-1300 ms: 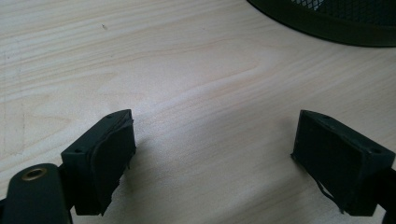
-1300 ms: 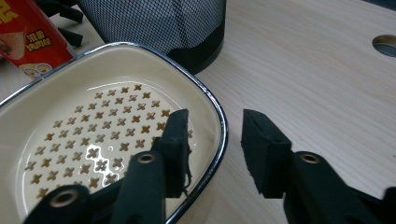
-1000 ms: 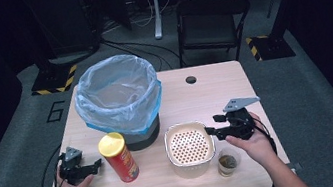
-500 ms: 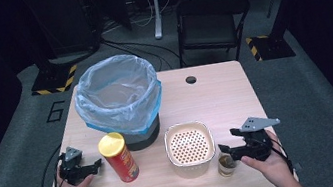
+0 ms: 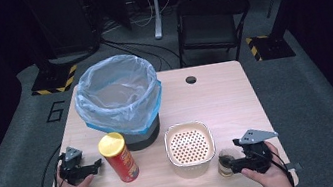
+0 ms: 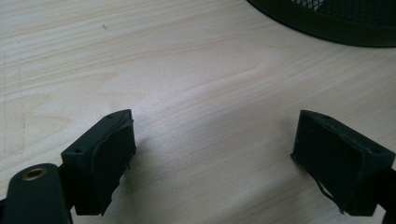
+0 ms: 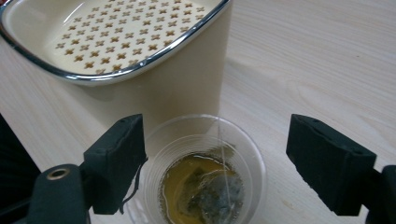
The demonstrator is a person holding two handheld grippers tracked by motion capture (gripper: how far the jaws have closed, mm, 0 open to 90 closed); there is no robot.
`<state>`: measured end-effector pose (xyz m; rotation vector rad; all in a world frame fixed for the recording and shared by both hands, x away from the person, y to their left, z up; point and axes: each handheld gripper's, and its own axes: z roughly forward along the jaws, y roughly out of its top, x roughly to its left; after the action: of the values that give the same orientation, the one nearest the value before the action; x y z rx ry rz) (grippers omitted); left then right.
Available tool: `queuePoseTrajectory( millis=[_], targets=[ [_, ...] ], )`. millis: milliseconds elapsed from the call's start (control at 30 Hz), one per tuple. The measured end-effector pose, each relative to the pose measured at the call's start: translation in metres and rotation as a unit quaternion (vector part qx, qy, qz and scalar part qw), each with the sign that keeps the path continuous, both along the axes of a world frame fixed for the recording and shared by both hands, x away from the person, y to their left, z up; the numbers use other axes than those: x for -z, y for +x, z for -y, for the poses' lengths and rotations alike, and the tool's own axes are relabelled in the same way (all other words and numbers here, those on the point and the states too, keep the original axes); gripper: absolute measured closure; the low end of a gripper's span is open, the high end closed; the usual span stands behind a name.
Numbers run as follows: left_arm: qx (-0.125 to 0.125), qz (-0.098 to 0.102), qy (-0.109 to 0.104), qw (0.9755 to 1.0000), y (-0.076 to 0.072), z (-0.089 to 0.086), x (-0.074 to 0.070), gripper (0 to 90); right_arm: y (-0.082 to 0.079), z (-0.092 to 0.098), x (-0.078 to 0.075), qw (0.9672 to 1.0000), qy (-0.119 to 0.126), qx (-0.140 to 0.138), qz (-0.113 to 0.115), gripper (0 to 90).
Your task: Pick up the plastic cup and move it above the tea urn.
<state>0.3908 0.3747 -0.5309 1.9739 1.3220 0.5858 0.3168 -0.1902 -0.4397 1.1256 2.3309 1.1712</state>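
Right claw (image 7: 212, 172) is hanging released, jaws having just been opening, and the clear plastic cup w/ yellowish liquid and a tea bag (image 7: 203, 179) is sitting between them. Left pad is just beside the cup wall, right pad is apart from it, nothing pressing yet. In the high view that right claw (image 5: 234, 164) is coming in from the right w/ the cup (image 5: 225, 163) at its tips, near the front edge of the worktop.

Step in hand, as I'm reading it: closing on the cup. Doing it well means centring it between the pads, squeezing softly since thin plastic will probably buckle, and keeping it upright so the liquid isn't slopping. The tea bag string is running up over the rim; best not to snag it.

Just behind the cup, the cream square container w/ a perforated insert and shiny rim (image 7: 140, 42) is standing very close, so room is tight on that side.

Left claw (image 6: 212, 163) is also released, resting low over bare wood, nothing between the jaws. Near it in the high view: a red cylindrical can w/ yellow lid (image 5: 118, 158), and further back a dark bin lined w/ a pale blue bag (image 5: 118, 98).

The light wood worktop (image 5: 216, 101) is otherwise uncluttered. Room is dim, grey carpet, a black folding chair (image 5: 211, 23) beyond.
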Motion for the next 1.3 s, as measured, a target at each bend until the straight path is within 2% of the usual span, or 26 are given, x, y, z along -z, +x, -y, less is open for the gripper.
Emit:
queuePoseTrajectory(
  millis=[100,167,267,400,600,700,800,833,933,1033,1100,1167,1300],
  targets=[
    [0.0,0.0,0.0,1.0,0.0,0.0,0.0,12.8,-0.004,-0.002,0.0,1.0,-0.003,-0.001,0.006,17.2],
    [0.0,0.0,0.0,1.0,0.0,0.0,0.0,12.8,-0.006,-0.004,0.0,1.0,0.001,0.002,0.006,15.7],
    [0.0,0.0,0.0,1.0,0.0,0.0,0.0,12.8,-0.007,-0.006,0.002,1.0,-0.006,0.003,0.003,14.2],
    [-0.001,0.0,-0.001,1.0,0.0,0.0,0.0,12.8,-0.007,-0.009,0.011,0.9997,-0.025,0.008,0.0,14.1],
    [-0.001,0.0,-0.001,1.0,0.0,0.0,0.0,12.8,-0.007,-0.01,0.022,0.9995,-0.025,0.014,-0.013,14.8],
    [0.0,0.0,0.0,1.0,0.0,0.0,0.0,12.8,-0.007,-0.012,0.027,0.9992,-0.034,0.017,-0.015,15.0],
    [0.0,-0.001,-0.002,1.0,0.0,0.0,0.0,12.8,-0.008,-0.014,0.03,0.9986,-0.048,0.022,-0.009,14.8],
    [0.0,0.0,-0.001,1.0,0.0,0.0,0.0,12.8,-0.008,-0.015,0.03,0.9987,-0.044,0.025,-0.009,14.9],
    [-0.001,0.0,-0.002,1.0,0.0,0.0,0.0,12.8,-0.007,-0.015,0.032,0.9984,-0.053,0.019,-0.007,15.8],
    [0.0,0.0,-0.001,1.0,0.0,0.0,0.0,12.8,-0.008,-0.017,0.035,0.9982,-0.052,0.027,-0.009,17.1],
    [0.0,0.0,-0.001,1.0,0.0,0.0,0.0,12.8,-0.008,-0.017,0.036,0.9975,-0.068,0.021,-0.004,17.5],
    [-0.001,0.0,-0.001,1.0,0.0,0.0,0.0,12.8,-0.007,-0.018,0.038,0.9971,-0.074,0.018,-0.002,17.8],
    [0.0,-0.001,-0.002,1.0,0.0,0.0,0.0,12.8,-0.008,-0.017,0.036,0.9972,-0.071,0.021,0.007,22.6]
  ],
)
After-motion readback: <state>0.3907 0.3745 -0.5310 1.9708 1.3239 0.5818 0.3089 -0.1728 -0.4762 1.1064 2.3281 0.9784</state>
